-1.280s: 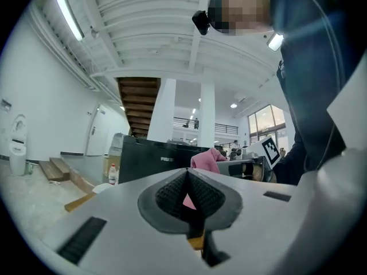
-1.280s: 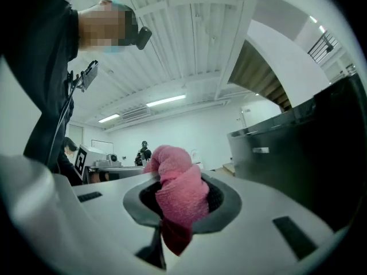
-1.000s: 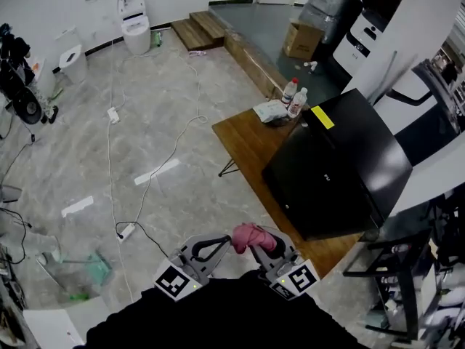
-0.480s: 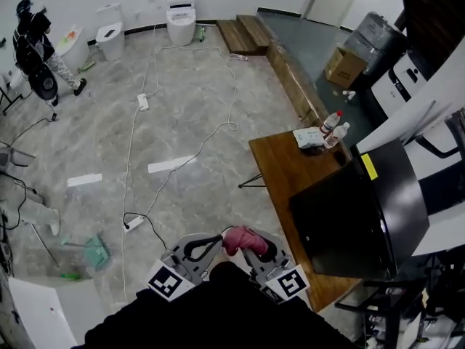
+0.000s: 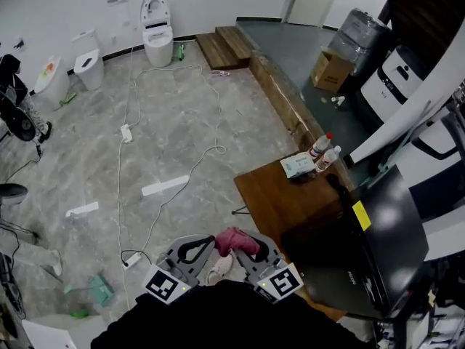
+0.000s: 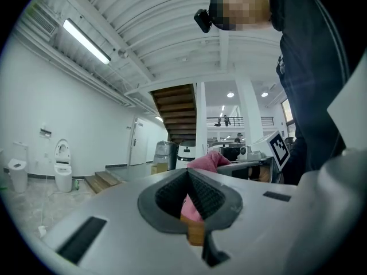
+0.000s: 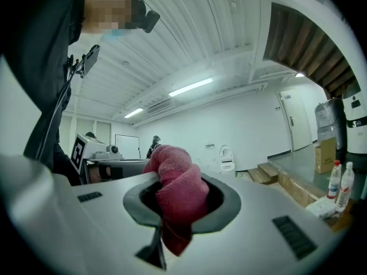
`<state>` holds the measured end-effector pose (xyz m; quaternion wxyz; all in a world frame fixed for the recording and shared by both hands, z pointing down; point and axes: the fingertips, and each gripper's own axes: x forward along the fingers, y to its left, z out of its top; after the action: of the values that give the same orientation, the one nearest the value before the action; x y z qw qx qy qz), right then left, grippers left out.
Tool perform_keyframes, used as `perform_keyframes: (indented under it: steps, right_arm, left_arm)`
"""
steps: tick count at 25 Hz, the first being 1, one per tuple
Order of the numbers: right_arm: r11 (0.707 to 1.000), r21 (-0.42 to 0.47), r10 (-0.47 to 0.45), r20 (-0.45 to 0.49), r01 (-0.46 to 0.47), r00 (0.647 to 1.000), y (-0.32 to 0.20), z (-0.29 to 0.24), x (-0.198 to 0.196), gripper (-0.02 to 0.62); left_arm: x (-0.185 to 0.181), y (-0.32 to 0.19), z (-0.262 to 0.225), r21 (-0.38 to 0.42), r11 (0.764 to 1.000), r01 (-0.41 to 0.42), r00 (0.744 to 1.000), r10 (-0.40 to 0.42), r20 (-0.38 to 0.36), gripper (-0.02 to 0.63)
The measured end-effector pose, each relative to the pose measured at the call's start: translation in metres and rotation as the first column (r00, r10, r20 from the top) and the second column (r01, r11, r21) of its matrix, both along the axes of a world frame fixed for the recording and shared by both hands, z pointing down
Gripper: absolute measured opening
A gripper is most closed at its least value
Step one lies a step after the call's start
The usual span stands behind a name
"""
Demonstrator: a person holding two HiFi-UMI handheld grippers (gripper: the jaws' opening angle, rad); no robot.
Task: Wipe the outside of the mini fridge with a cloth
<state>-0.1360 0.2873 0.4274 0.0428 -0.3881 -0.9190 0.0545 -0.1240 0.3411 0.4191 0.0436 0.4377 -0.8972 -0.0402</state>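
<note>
- Over at the far left, a white power strip (image 5: 126,132) with its cable lies on the grey stone floor (image 5: 73,151), and a toilet (image 5: 155,29) stands by the back wall.
- Low in the head view, the left gripper (image 5: 207,247) is held close to the person's dark clothing. Its fingers (image 6: 209,196) are pressed together with nothing between them.
- Just beside it, the right gripper (image 5: 243,249) has its fingers clamped on a bunched pink cloth (image 5: 234,240), which bulges up above them.
- Further right, a wooden table (image 5: 272,198) carries two bottles (image 5: 320,145) and what looks like a pack of wipes (image 5: 296,166) at its far end.
- The black mini fridge (image 5: 370,260) sits on the table's near end, well apart from the cloth, with a yellow label (image 5: 361,215) on its upper face.
</note>
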Motion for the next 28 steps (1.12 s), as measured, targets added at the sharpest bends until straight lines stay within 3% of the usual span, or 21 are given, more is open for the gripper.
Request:
perform_keyframes:
  steps: [5, 10, 13, 17, 20, 24, 28]
  right_arm:
    - [0.997, 0.001, 0.072, 0.023, -0.072, 0.997, -0.031, -0.003, -0.059, 0.084]
    - [0.975, -0.045, 0.216, 0.0, -0.216, 0.976, -0.074, -0.005, -0.113, 0.084]
    - [0.938, -0.084, 0.334, -0.026, -0.335, 0.942, -0.109, 0.005, -0.148, 0.086]
    - [0.859, -0.119, 0.494, -0.056, -0.497, 0.867, -0.157, 0.015, -0.202, 0.085]
    - [0.755, -0.151, 0.633, -0.087, -0.638, 0.769, -0.201, 0.017, -0.239, 0.086]
    - [0.541, -0.212, 0.805, -0.148, -0.814, 0.574, -0.264, 0.016, -0.275, 0.086]
    - [0.312, -0.298, 0.913, -0.168, -0.902, 0.371, -0.317, 0.004, -0.294, 0.086]
  left_arm:
    - [-0.066, -0.033, -0.003, -0.006, 0.999, -0.052, 0.998, 0.052, 0.029, 0.006]
    - [-0.129, -0.074, -0.008, -0.008, 0.988, -0.152, 0.987, 0.152, 0.047, 0.006]
    - [-0.171, -0.112, -0.001, -0.001, 0.968, -0.251, 0.967, 0.251, 0.044, 0.006]
    - [-0.235, -0.162, 0.007, 0.01, 0.913, -0.408, 0.911, 0.407, 0.061, 0.006]
    - [-0.278, -0.201, 0.009, 0.005, 0.845, -0.535, 0.844, 0.535, 0.048, 0.006]
    - [-0.324, -0.26, 0.004, -0.011, 0.711, -0.703, 0.711, 0.703, 0.036, 0.006]
    - [-0.355, -0.309, -0.005, -0.011, 0.6, -0.8, 0.599, 0.799, 0.044, 0.006]
